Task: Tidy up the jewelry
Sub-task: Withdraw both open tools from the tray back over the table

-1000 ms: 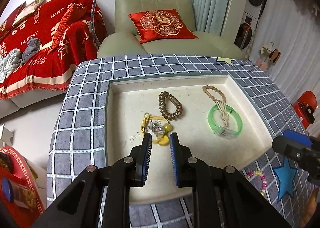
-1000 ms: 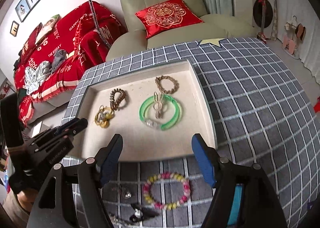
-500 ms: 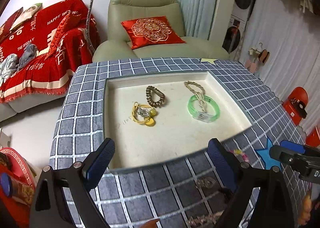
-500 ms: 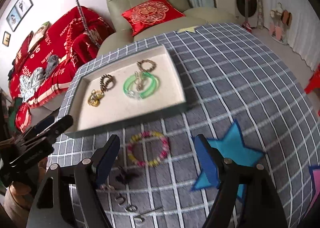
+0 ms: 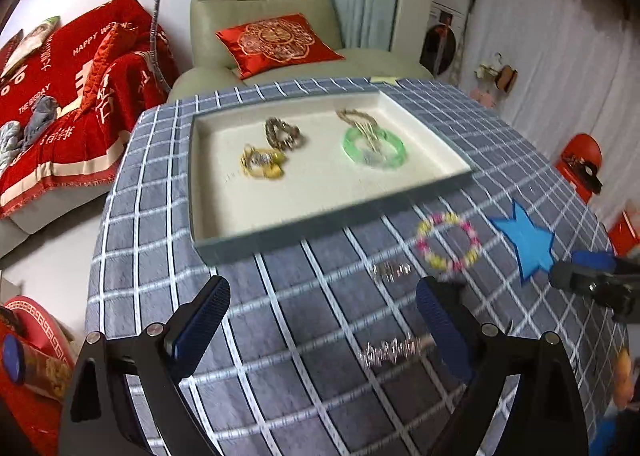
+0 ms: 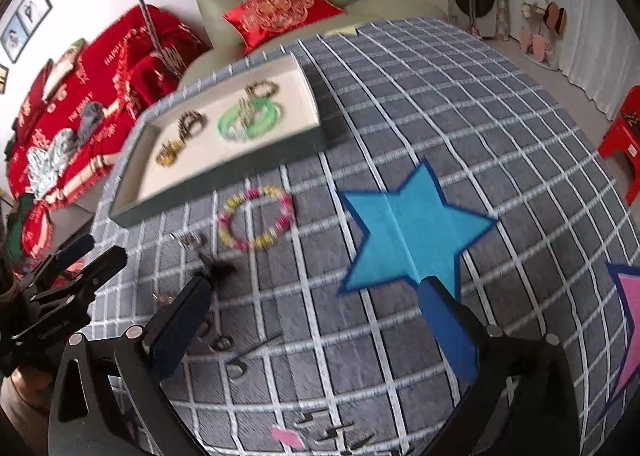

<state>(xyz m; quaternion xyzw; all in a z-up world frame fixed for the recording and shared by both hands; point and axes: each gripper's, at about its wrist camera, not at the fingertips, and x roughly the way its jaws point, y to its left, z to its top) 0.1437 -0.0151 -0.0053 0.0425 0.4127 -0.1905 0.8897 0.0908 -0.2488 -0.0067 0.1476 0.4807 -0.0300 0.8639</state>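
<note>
A cream tray (image 5: 320, 212) (image 6: 224, 184) on the checked cloth holds a yellow piece (image 5: 262, 162), a brown bead bracelet (image 5: 282, 133), a green bangle (image 5: 374, 146) (image 6: 248, 120) and a beige chain (image 5: 354, 116). Loose on the cloth in front lie a pink-and-yellow bead bracelet (image 5: 446, 242) (image 6: 256, 222), a small silver piece (image 5: 390, 269) (image 6: 190, 240), a clear bead strand (image 5: 390, 350) and a black clip (image 6: 218, 268). My left gripper (image 5: 322, 326) is open and empty above the cloth. My right gripper (image 6: 316, 320) is open and empty, right of the loose pieces.
A blue star patch (image 6: 404, 228) (image 5: 528, 238) and a pink patch (image 6: 628, 320) are on the cloth. Small hairpins (image 6: 328, 424) and rings (image 6: 222, 342) lie near the front edge. A green armchair with a red cushion (image 5: 276, 40) and a red-covered sofa (image 5: 64, 104) stand behind the table.
My left gripper opened wide and pulled back out of the tray to over the loose pieces. My right gripper drew back and to the right, staying open.
</note>
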